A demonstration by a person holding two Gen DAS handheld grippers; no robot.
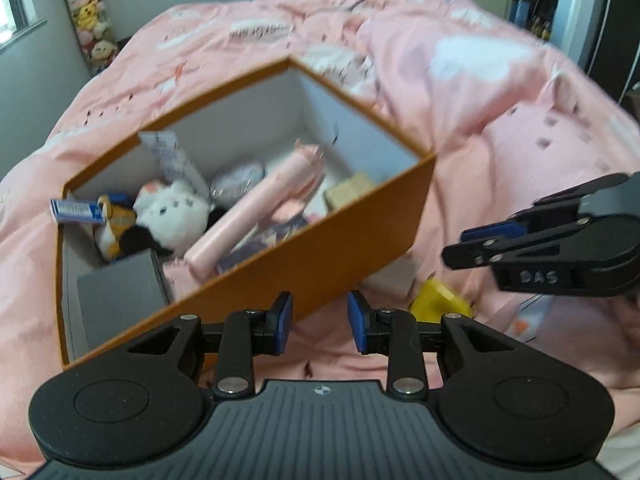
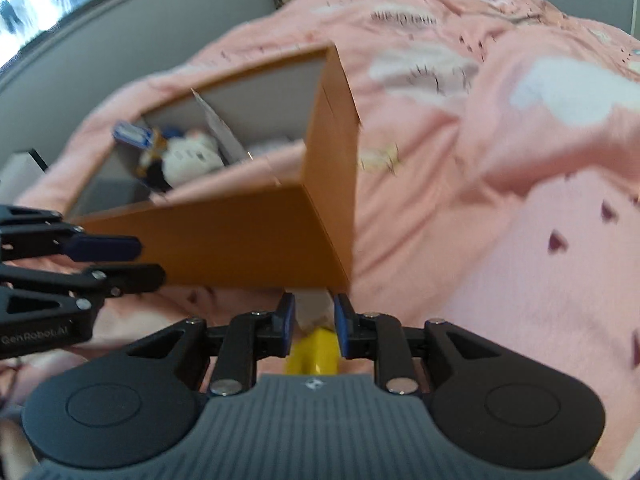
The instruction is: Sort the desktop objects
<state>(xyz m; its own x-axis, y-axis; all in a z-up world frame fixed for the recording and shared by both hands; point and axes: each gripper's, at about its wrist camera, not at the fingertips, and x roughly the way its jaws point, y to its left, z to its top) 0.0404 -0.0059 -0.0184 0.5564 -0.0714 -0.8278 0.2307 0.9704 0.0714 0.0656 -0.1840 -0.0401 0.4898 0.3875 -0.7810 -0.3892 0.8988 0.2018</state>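
An orange box (image 1: 320, 248) sits on the pink bed, also in the right wrist view (image 2: 240, 232). It holds a white plush (image 1: 172, 212), a pink tube (image 1: 256, 216), a blue-white pack (image 1: 76, 210) and a grey box (image 1: 120, 300). A yellow object (image 1: 438, 302) and a beige-grey block (image 1: 390, 278) lie by the box's near corner. My left gripper (image 1: 320, 322) is open and empty in front of the box wall. My right gripper (image 2: 315, 320) is open, its fingers either side of the block (image 2: 314, 306) and the yellow object (image 2: 314, 350).
The pink duvet (image 1: 480, 100) is rumpled all around, with folds to the right. A clear tube of plush toys (image 1: 90, 20) stands at the far left corner by the wall. A grey wall (image 2: 120, 32) borders the bed on the left.
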